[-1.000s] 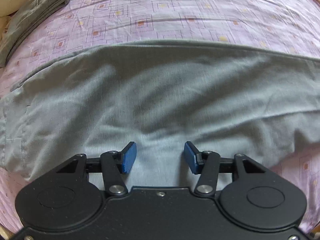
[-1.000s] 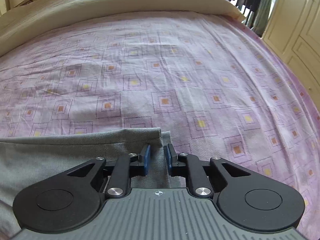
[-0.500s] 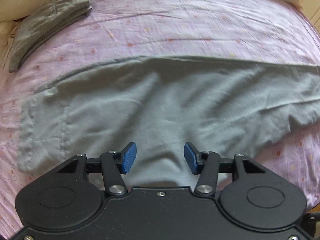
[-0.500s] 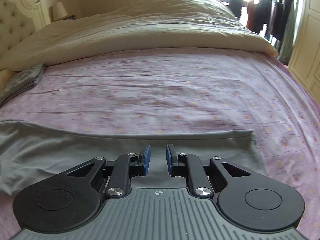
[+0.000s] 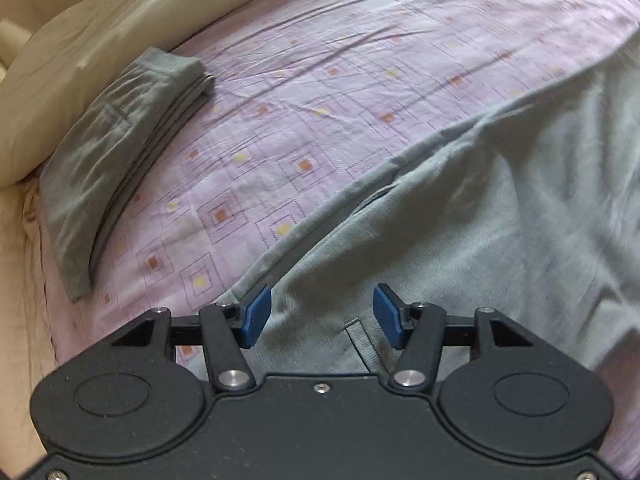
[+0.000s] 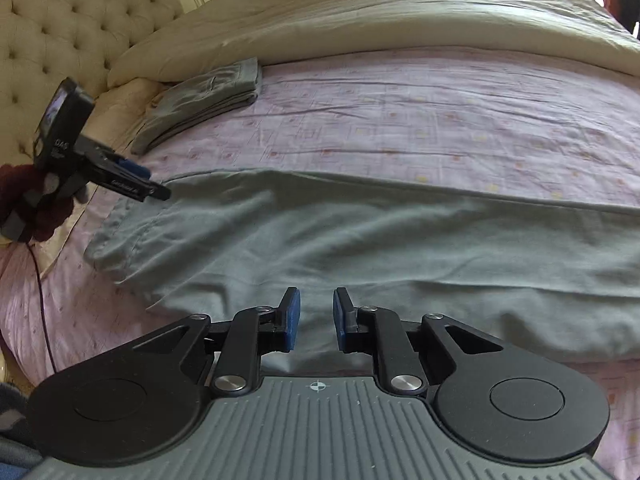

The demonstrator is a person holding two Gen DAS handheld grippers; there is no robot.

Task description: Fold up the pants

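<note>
Grey pants [image 5: 480, 220] lie flat lengthwise across the purple patterned sheet [image 5: 320, 92]. My left gripper [image 5: 322, 314] hovers over their waist end, near a pocket seam. Its jaws are opening, and the blue pads [image 5: 256, 316] touch no cloth. The right wrist view shows the whole pants [image 6: 360, 240], with the left gripper [image 6: 154, 192] at their top left corner, held by a hand in a dark red sleeve. My right gripper [image 6: 316, 316] hangs above the near edge of the pants, open by a narrow gap with nothing in it.
A folded grey garment pile [image 5: 120, 152], [image 6: 204, 100] lies at the head of the bed by a cream duvet [image 6: 400, 12] and a tufted headboard [image 6: 80, 28]. A thin cable [image 6: 42, 300] trails down the bed's left side.
The left gripper has swung left along the pants to the waist end and its jaws are slightly wider. The right gripper has left the leg hem, moving left and back, still narrowly open.
</note>
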